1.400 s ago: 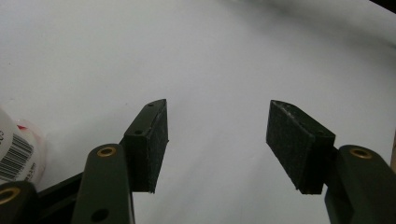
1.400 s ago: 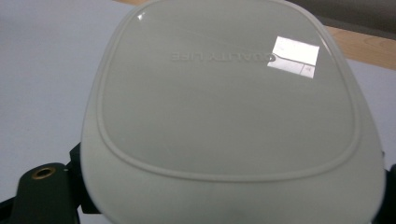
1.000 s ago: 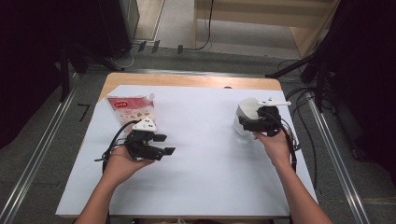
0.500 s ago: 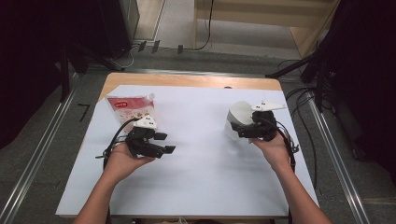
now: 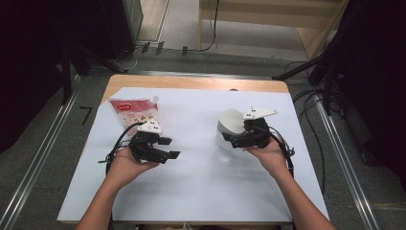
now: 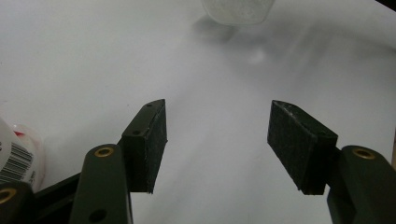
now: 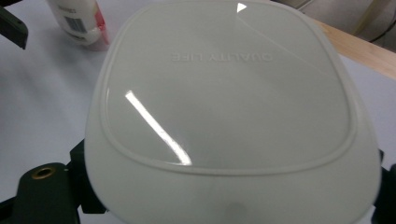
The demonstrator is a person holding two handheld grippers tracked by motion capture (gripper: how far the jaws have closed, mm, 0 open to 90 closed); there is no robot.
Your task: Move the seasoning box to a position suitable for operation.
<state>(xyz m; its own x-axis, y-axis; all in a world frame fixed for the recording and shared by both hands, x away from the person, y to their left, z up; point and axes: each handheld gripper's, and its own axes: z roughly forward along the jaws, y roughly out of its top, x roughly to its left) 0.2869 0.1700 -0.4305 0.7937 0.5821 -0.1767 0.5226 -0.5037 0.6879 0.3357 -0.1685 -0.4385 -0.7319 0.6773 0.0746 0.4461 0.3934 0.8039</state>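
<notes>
A white rounded-square container (image 5: 230, 123) with a lid is off the sheet a little, right of the table's middle, and my right gripper (image 5: 229, 139) is shut on its sides. In the right gripper view its embossed lid (image 7: 229, 102) spans the space between the jaws. My left gripper (image 5: 170, 147) hovers left of centre, pointing right, open with nothing between its pads (image 6: 148, 144). A red-and-white snack pouch (image 5: 136, 111) lies flat at the back left, just behind the left gripper; its barcoded edge (image 6: 16, 151) shows beside the left jaw.
A white sheet (image 5: 201, 191) covers the wooden table, whose bare edge (image 5: 191, 82) shows at the back. Cables trail from both grippers. Metal rails (image 5: 342, 158) run on the floor along both sides of the table.
My right gripper has carried the white container leftward, toward the middle of the table. The left gripper and the pouch have stayed put.
</notes>
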